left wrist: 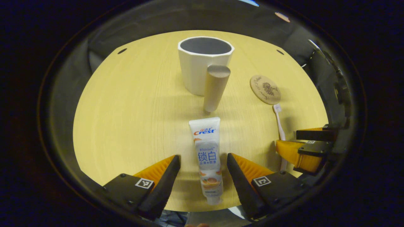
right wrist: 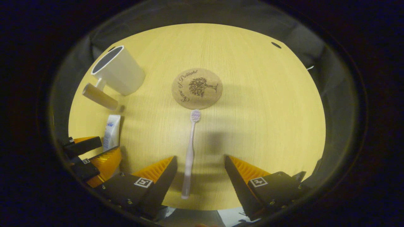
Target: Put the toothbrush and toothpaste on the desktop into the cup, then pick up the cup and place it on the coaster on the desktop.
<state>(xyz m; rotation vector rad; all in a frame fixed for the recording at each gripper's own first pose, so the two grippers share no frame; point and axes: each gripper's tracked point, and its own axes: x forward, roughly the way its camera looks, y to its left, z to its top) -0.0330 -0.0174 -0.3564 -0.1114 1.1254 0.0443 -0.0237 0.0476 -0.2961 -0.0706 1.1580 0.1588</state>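
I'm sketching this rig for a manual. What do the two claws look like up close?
The left claw and the right claw look alike: two wedge-shaped fingers, ridged on the outer faces, tapering forward from blocky dark mounts. Each mount carries a small square black-and-white tag and visible screws. No cables or sleeves are visible.

The desktop is pale wood with a fine straight grain and a smooth, faintly satin finish. At upper centre of the left gripper view the cup looks like matt white ceramic or plastic, its inside a dull grey; its handle is a matt, light wood-like peg. The toothpaste at lower centre is a glossy plastic tube with printed colours. At centre of the right gripper view the coaster is matt wood with a dark burnt-looking design. Below it the toothbrush is smooth, slightly translucent plastic.
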